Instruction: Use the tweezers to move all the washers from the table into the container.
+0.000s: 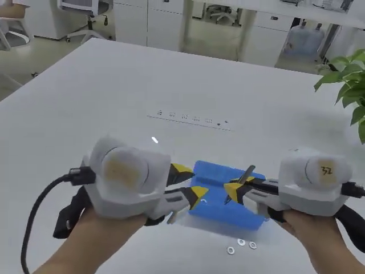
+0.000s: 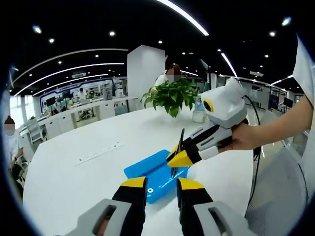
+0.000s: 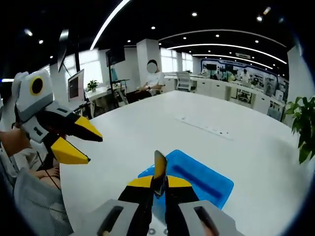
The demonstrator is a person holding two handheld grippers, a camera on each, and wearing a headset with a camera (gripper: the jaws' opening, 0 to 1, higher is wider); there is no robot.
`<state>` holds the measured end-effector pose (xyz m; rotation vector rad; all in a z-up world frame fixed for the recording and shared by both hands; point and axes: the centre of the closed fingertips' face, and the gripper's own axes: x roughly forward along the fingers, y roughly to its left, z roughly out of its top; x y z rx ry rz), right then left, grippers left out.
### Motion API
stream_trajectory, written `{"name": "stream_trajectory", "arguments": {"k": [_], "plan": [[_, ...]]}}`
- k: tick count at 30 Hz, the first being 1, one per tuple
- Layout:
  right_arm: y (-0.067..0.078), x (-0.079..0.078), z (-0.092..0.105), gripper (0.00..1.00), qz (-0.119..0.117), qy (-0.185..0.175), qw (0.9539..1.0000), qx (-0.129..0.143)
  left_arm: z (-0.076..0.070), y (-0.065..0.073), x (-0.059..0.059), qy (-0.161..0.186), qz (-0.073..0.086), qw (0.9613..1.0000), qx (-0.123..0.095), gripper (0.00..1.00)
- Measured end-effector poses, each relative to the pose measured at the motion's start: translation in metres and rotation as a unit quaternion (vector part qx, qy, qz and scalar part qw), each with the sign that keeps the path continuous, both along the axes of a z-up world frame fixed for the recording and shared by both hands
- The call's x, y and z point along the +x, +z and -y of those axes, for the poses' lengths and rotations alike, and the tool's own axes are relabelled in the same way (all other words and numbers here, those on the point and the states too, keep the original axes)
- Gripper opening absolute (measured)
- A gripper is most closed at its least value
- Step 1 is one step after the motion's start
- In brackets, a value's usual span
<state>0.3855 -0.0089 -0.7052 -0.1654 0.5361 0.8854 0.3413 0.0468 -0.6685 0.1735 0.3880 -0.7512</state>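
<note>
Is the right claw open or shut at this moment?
Shut. In the right gripper view the right claw has its jaws pressed against the tweezers, which stick out between them.

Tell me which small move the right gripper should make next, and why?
Probably lower the right gripper toward the washers lying on the table beside the blue container: it is shut on the tweezers, which are over the container, not the washers.
</note>
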Motion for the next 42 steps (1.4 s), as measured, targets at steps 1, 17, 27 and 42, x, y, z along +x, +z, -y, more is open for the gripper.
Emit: {"name": "stream_trajectory", "arguments": {"k": [1, 17, 27, 42], "plan": [[0.001, -0.004, 0.001, 0.04, -0.001, 0.001, 1.0000, 0.001, -0.001, -0.001, -0.003, 0.003, -0.002, 1.0000, 0.002, 0.25], [-0.037, -0.044, 0.018, 0.05, -0.037, -0.013, 0.9992, -0.009, -0.009, -0.005, -0.030, 0.051, -0.014, 0.9984, -0.019, 0.70], [-0.066, -0.036, 0.022, 0.05, -0.044, -0.013, 0.9984, -0.032, -0.008, -0.020, -0.041, 0.055, -0.029, 0.9980, -0.009, 0.75], [-0.077, -0.030, 0.023, 0.05, -0.050, -0.023, 0.9982, -0.025, -0.008, -0.025, -0.044, 0.057, -0.038, 0.9976, -0.002, 0.72]]}}
